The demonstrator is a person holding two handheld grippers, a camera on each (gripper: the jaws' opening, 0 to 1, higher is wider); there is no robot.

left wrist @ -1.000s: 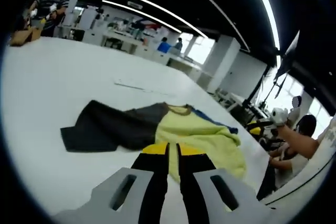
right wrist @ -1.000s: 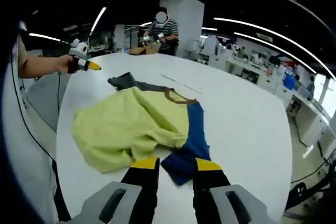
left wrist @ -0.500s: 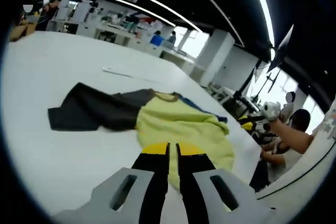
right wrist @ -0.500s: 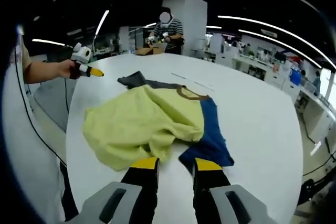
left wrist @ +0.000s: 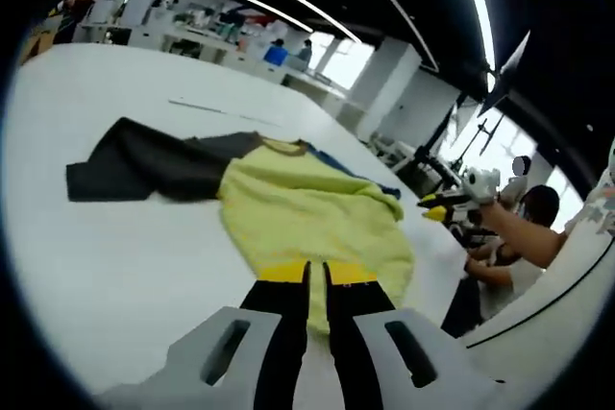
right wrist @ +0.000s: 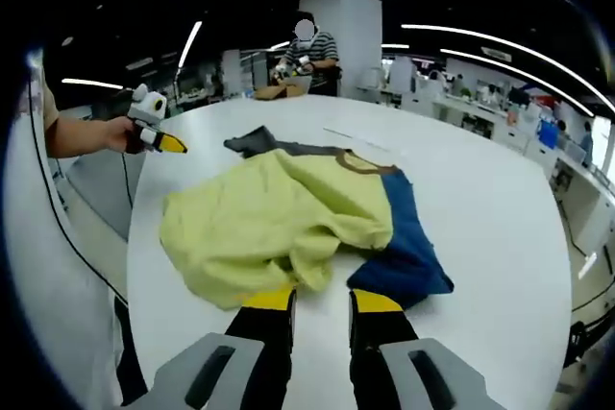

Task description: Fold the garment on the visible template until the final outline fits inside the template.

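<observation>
I am seeing the colour-block sweatshirt (left wrist: 288, 204) lying crumpled on the white table (left wrist: 115, 266), dark sleeve to the left; no template outline is showing; folding is barely starting; my left gripper (left wrist: 317, 274) is hovering nearly closed, my right gripper (right wrist: 320, 301) parted, both gripping nothing.

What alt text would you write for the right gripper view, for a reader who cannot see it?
A crumpled garment with yellow, blue and dark grey parts lies on a white table. The right gripper is open just before its near edge. At the left, the left gripper is held above the table's edge.
</observation>
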